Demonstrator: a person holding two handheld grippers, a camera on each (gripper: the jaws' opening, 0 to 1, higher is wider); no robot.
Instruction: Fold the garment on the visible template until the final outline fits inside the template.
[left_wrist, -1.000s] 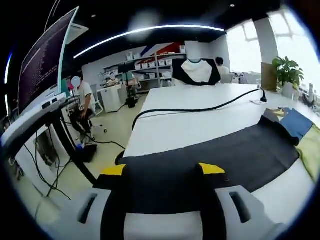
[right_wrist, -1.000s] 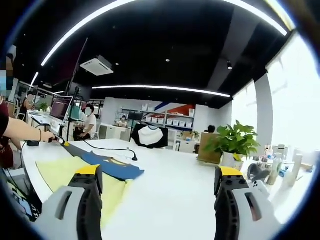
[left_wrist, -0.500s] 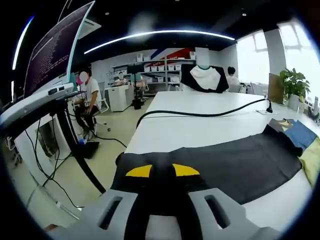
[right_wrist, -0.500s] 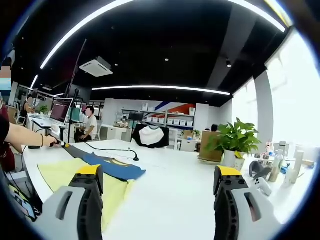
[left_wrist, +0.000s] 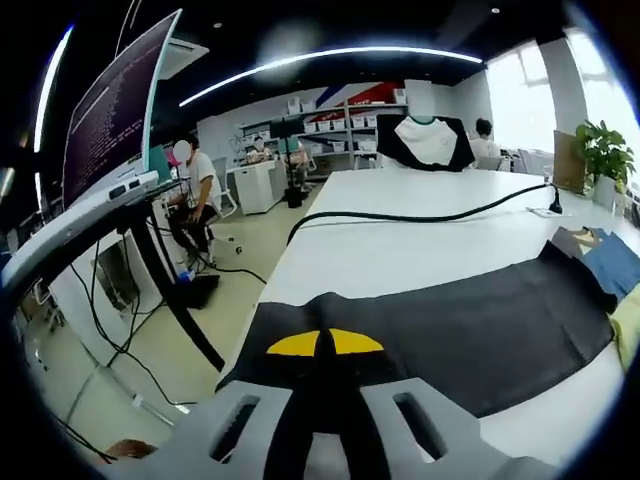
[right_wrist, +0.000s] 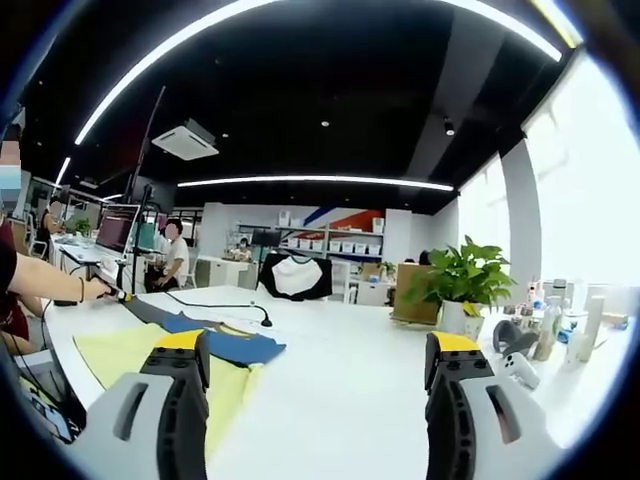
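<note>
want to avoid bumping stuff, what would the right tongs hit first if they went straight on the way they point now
The right tongs stand open over bare white table. Straight ahead, nothing lies between the jaws; the yellow cloth and blue garment sit left of that line, the potted plant right. The way looks free, though depth is unclear.

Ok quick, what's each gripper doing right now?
Left gripper: shut on the black garment.
Right gripper: open, holding nothing.
</note>
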